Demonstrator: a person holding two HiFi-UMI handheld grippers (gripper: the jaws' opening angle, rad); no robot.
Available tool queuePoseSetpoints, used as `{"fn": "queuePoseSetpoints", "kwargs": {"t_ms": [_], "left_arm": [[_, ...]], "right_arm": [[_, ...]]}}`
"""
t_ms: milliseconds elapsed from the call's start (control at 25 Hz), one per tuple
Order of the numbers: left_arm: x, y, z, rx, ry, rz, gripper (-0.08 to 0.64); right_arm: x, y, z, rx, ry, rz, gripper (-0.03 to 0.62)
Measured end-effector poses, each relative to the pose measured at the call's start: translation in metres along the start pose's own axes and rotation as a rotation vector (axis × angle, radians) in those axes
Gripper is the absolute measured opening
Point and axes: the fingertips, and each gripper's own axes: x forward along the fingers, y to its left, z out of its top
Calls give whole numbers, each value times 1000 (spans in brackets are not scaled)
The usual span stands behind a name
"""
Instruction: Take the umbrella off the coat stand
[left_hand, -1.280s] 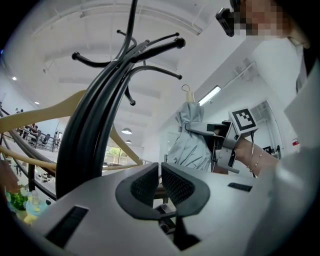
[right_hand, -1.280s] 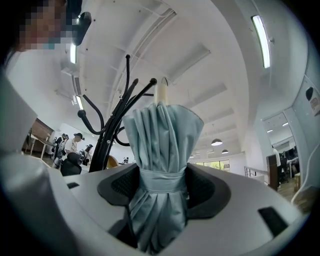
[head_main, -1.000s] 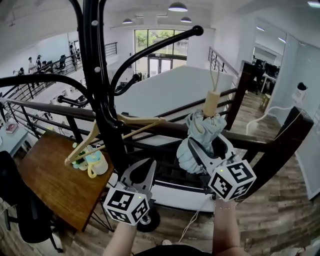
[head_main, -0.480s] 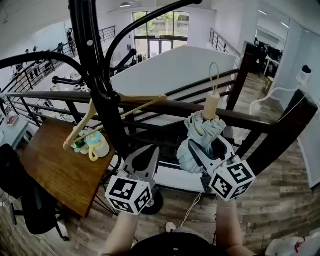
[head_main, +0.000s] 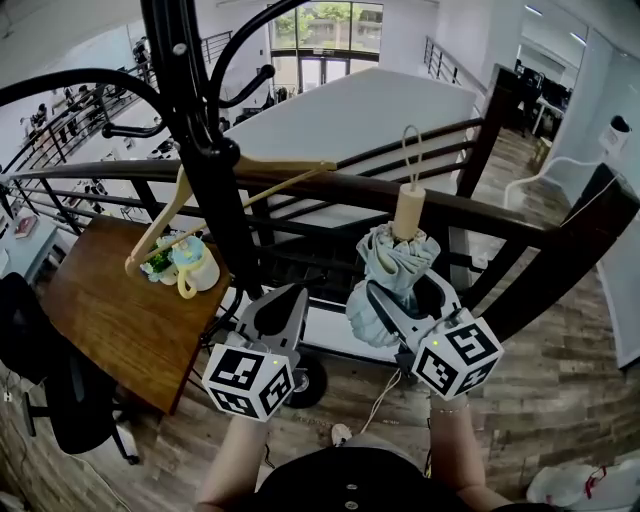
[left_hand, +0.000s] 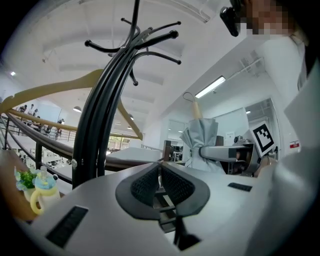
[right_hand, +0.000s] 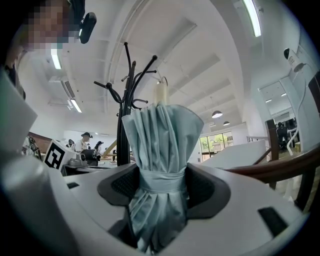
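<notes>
So the umbrella is clamped in the right tool, whose jaws are closed tight on the folded grey-blue fabric right at the tie band. It's held upright, with the wooden handle and the cord loop pointed up above the tool and the loop left free in the air. The coat stand is found up and to the left of that tool, apart from the umbrella, and a wooden hanger is hung on it. The left tool is held just left of the right one, close to the stand's black pole, with its jaws pressed together and nothing gripped. Further left of the left tool, a wooden table can be seen with a pale mug set on it. A dark railing is seen running behind the umbrella.
</notes>
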Motion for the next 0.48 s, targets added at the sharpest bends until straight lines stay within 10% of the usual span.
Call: {"fn": "queuePoseSetpoints", "kwargs": {"t_ms": [480], "left_arm": [[-1,-1,-7,-13,11,1,28]], "right_arm": [[4,12,-13,7,14,38,284]]}}
